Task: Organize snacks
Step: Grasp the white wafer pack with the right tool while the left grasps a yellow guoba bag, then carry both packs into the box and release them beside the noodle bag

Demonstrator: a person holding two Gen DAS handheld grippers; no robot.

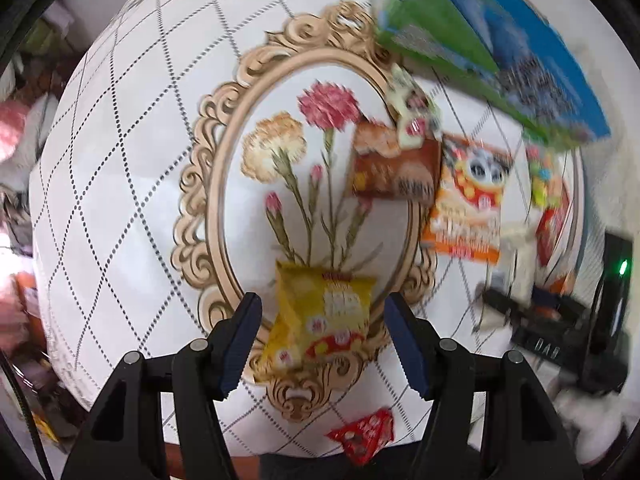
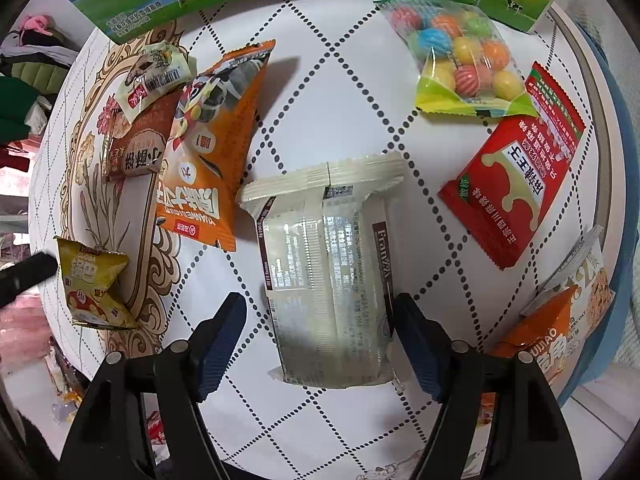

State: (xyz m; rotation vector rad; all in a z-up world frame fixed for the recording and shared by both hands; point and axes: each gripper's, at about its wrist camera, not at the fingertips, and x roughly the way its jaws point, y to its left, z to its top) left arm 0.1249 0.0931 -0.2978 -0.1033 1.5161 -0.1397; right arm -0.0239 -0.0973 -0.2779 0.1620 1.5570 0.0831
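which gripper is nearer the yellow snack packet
Left. The left gripper hangs right over the yellow snack packet; the right gripper straddles the white packet, well off to the side.

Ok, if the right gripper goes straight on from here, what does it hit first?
Most likely the cream packet: it lies flat on the tablecloth between the open fingers of the right gripper, which touch nothing. Depth is hard to judge.
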